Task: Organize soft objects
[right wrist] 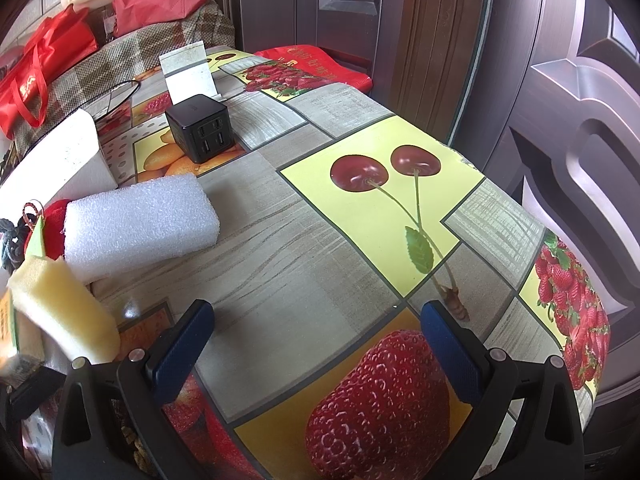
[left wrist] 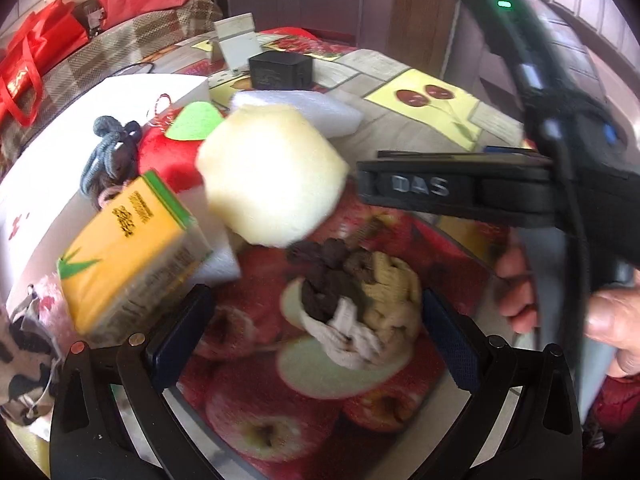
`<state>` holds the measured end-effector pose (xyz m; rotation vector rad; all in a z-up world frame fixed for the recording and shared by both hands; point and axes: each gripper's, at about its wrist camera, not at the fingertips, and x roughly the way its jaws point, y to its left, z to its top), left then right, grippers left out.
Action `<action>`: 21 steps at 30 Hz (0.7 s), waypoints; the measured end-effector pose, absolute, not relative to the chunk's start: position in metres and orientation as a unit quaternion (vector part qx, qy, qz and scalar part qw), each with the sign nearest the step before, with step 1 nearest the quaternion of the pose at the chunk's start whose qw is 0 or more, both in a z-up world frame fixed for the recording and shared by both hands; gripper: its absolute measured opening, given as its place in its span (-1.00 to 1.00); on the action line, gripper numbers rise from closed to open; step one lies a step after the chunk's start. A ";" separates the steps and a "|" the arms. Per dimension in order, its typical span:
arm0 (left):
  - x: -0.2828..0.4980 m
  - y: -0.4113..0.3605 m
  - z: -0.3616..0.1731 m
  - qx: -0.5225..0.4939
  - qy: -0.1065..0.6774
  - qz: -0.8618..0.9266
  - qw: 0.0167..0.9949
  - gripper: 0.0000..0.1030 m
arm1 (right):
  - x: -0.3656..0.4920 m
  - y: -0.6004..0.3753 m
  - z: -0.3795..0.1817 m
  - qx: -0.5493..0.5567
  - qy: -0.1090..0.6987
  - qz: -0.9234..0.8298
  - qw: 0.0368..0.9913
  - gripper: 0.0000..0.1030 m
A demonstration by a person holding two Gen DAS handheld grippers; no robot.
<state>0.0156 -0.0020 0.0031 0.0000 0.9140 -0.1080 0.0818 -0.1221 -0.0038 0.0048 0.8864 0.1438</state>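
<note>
Soft items lie scattered on a table (right wrist: 304, 216) covered with a fruit-print cloth. Left gripper (left wrist: 316, 336): jaws spread wide, nothing between them; both blue pads visible, one finger pad (left wrist: 180, 336) at lower left. It hangs above a bundle of knotted fabric (left wrist: 356, 296) in dark brown, tan and grey-white, which rests on the cloth between and just ahead of the fingers, apart from both pads.

Right gripper (right wrist: 316, 344): jaws likewise spread wide, holding nothing, bare cloth with a strawberry print beneath. In the left wrist view its black body (left wrist: 452, 188) enters from the right, marked "DAS", with the person's hand (left wrist: 600, 312) on the handle.

Yellow sponge (left wrist: 272, 176) appears blurred, directly off the tip of the right gripper's body; whether it is touching that tip or resting on anything cannot be told. In the right wrist view the same sponge (right wrist: 64, 312) sits at the left edge, outside the fingers.

White foam block (right wrist: 140, 224) lies flat on the cloth beyond the sponge. Red plush item with a green leaf (left wrist: 176, 148) lies just beside the foam, with a dark blue-grey knitted piece (left wrist: 108, 156) to its left. Orange and green tissue pack (left wrist: 132, 256) stands tilted near the left finger. Black charger cube (right wrist: 200, 128) stands further back, well apart from the soft items.
</note>
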 end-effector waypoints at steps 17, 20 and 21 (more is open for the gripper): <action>-0.118 0.067 0.081 -0.174 0.312 -0.177 0.917 0.99 | 0.082 -0.123 -0.003 0.003 0.430 0.070 0.900 1.00; -0.123 0.084 0.092 -0.266 0.257 -0.240 0.898 0.99 | 0.083 -0.123 -0.004 0.003 0.430 0.070 0.900 1.00; -0.126 0.086 0.098 -0.274 0.236 -0.247 0.899 0.99 | 0.082 -0.123 -0.003 0.003 0.429 0.070 0.900 1.00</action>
